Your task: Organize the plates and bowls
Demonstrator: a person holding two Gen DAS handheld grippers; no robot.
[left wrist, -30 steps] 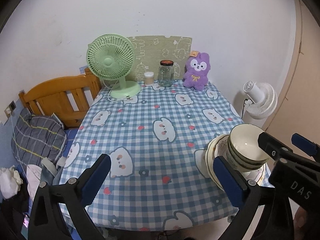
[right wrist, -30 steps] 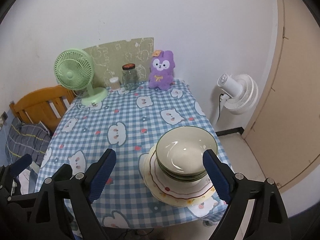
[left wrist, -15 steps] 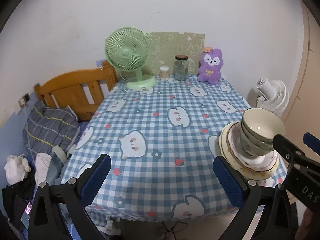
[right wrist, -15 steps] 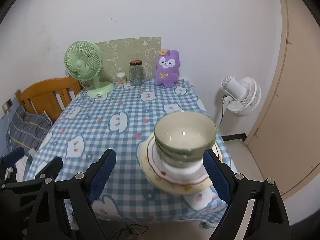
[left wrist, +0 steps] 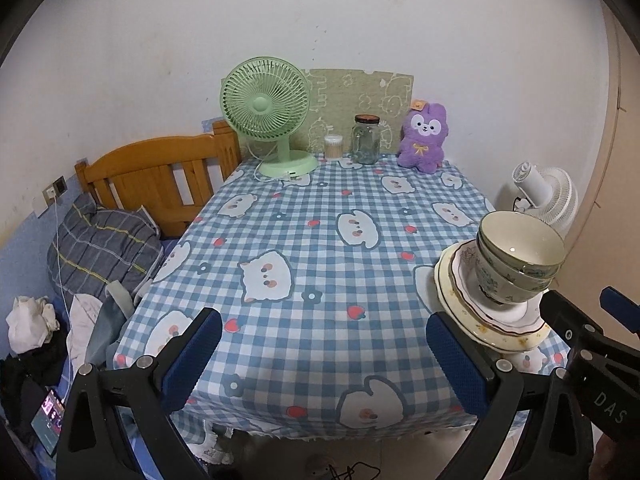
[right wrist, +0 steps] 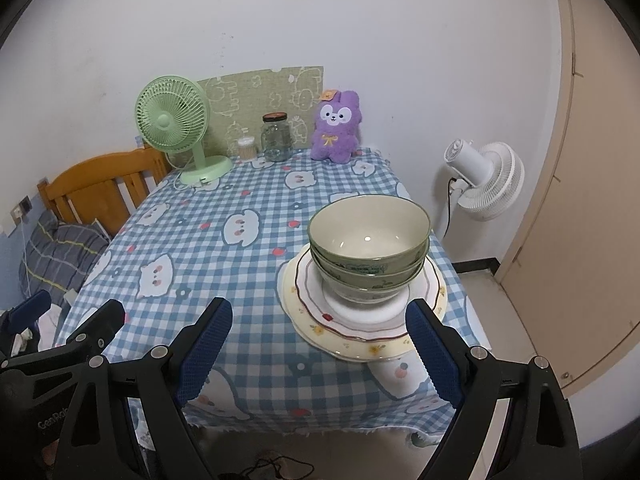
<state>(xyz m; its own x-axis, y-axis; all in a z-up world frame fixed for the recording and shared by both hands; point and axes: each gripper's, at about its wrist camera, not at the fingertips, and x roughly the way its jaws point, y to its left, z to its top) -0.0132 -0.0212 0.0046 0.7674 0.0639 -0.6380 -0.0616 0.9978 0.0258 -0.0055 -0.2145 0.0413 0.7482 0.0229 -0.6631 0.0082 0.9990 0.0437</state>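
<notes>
A stack of green-rimmed bowls (right wrist: 368, 248) sits on a pile of cream plates (right wrist: 360, 336) at the near right corner of the checked tablecloth (right wrist: 224, 264). My right gripper (right wrist: 320, 352) hovers open just in front of the stack, which lies past its fingertips and touches neither finger. In the left wrist view the bowls (left wrist: 516, 260) and plates (left wrist: 472, 312) appear at the right. My left gripper (left wrist: 320, 360) is open over the table's near edge with nothing between its fingers. The right gripper's black body (left wrist: 592, 344) shows beside it.
At the back of the table stand a green desk fan (right wrist: 176, 128), a glass jar (right wrist: 276, 138), a small cup of swabs (right wrist: 246, 148) and a purple plush toy (right wrist: 336, 126). A white floor fan (right wrist: 488, 180) and a door are right; a wooden bed frame (left wrist: 160, 180) with bedding is left.
Both grippers have pulled back and sunk, so the table sits farther away and the view is flatter. The bowls show more from the side. Both grippers stayed open.
</notes>
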